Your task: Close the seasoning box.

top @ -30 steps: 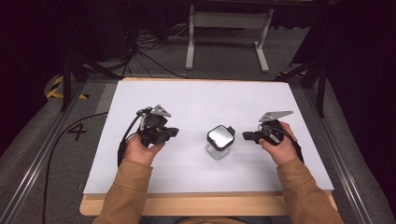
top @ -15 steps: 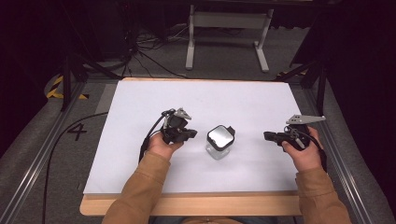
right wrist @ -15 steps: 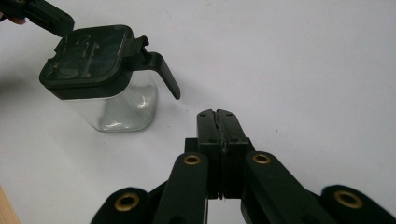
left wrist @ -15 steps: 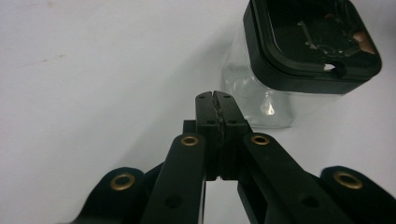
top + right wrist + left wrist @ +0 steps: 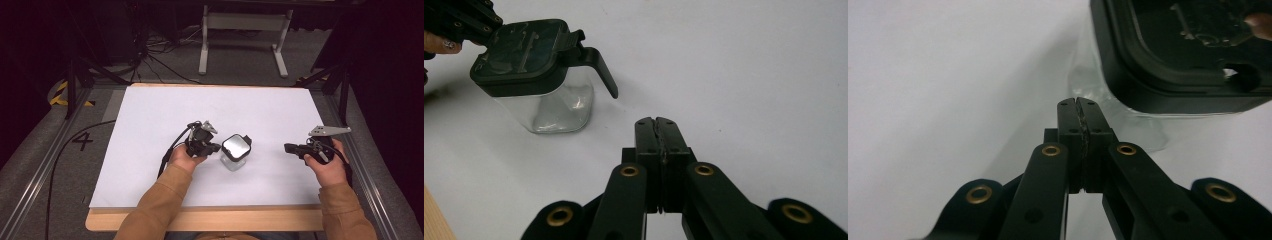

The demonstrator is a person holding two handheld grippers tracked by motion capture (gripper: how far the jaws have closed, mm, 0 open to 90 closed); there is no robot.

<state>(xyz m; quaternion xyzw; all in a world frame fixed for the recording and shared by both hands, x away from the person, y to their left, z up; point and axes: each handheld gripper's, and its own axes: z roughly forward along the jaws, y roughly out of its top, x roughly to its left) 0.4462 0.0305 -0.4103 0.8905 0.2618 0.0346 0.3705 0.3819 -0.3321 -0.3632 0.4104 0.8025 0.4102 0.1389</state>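
Jar [image 5: 235,152] of clear glass, capped by a black lid [image 5: 524,50] with a side handle, is seen upright near the middle of a white sheet [image 5: 150,125], gripped by neither tool. The left gripper [image 5: 214,147] is held just beside the lid, jaws pressed together on nothing, seemingly to nudge or steady it. The right gripper [image 5: 289,148] is held well apart toward the sheet's right edge, jaws likewise pressed together and empty, apparently kept clear. The sheet is laid over a wooden table [image 5: 200,220]. Beyond it, grey floor [image 5: 240,60], loose cables [image 5: 150,47] and a white stand [image 5: 240,30] are backed by darkness.
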